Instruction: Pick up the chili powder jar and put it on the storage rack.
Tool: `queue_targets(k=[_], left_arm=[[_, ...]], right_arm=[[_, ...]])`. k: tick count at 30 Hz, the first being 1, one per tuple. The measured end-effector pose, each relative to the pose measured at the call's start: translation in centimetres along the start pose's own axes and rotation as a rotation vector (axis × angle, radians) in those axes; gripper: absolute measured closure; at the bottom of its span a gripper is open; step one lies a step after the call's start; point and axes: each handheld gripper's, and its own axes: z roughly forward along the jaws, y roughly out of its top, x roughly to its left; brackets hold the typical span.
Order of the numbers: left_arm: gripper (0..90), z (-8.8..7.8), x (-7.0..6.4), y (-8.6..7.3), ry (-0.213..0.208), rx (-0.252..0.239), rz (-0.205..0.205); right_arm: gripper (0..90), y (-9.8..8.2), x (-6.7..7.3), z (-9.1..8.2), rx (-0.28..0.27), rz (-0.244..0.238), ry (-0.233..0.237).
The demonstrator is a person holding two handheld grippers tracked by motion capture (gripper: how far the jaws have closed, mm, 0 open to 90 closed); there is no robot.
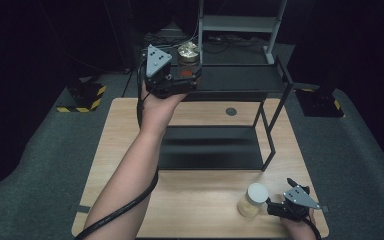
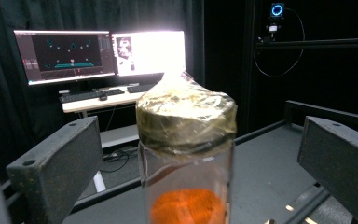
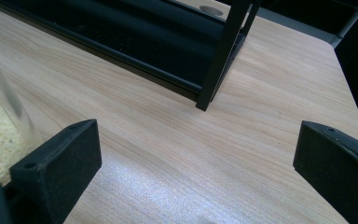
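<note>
My left hand-held gripper (image 1: 182,70) is up at the top shelf (image 1: 240,80) of the black rack, jaws spread wide on either side of the gold-lidded jar (image 1: 188,52). In the left gripper view that jar (image 2: 186,154) stands upright between the two pads, with clear air on both sides: neither pad touches the glass. Orange powder sits in its bottom, crinkled gold foil over the lid. The jar stands on the shelf's left end, close to the raised lip along the near edge; the dark shelf surface runs open to its right.

Down at the near right corner of the counter (image 1: 205,200), my right hand-held gripper (image 1: 275,207) rests low with jaws spread and nothing between them. The white-lidded jar (image 1: 252,200) stands just beside it to the left, its glass wall (image 3: 0,116) at the left border of the right gripper view, outside the left pad. Ahead of those jaws lies bare wood up to the rack's lower shelf (image 1: 210,147) and its front right leg (image 3: 219,60). The counter's right edge is near this hand.
</note>
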Motion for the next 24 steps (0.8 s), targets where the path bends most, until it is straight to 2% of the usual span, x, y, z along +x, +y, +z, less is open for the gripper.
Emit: queue_targets(k=[6,16,20,24], left_arm=[[0.3,-1.7,-0.5,-0.3,0.003,-0.004,0.010],[0.4,-4.0,-1.5,-1.2,0.013,0.017,0.032],[0.4,-4.9,-1.9,-1.9,0.009,0.021,0.047],[0.3,-5.7,-2.0,-2.8,0.007,0.026,0.042]], right_arm=[[0.3,0.0,0.1,0.0,0.001,-0.004,-0.001],[0.3,0.1,0.1,0.0,0.004,-0.012,-0.002],[0.3,0.0,0.2,0.0,0.002,-0.012,-0.003],[0.3,0.1,0.2,0.0,0.004,-0.016,-0.004]])
